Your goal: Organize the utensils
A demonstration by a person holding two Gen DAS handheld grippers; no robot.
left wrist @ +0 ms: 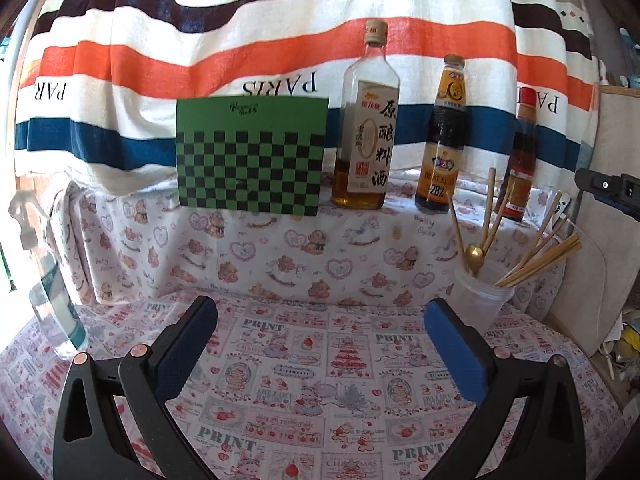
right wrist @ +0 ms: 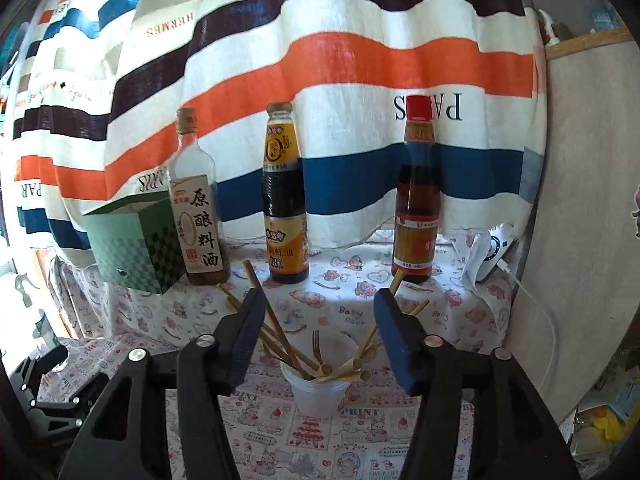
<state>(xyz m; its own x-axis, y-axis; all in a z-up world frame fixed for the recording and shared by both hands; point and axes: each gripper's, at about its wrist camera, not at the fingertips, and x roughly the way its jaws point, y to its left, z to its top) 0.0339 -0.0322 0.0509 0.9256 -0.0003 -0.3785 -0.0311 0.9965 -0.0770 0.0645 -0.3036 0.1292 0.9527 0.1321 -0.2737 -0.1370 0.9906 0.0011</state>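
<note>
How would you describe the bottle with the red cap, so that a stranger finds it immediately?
Start at the striped cloth hanging at the back; three bottles stand in a row on the raised ledge below it. The bottle with the red cap is the rightmost one, nearest the white charger. Only it has a red cap and a red-orange label; the cooking wine bottle and the dark sauce bottle do not.

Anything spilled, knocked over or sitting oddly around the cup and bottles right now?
Nothing stands out. The plastic cup stands upright with chopsticks, a small fork and a gold spoon fanned loosely inside. All three bottles behind it stand upright: cooking wine, oyster sauce, red-capped bottle. No spills visible.
</note>
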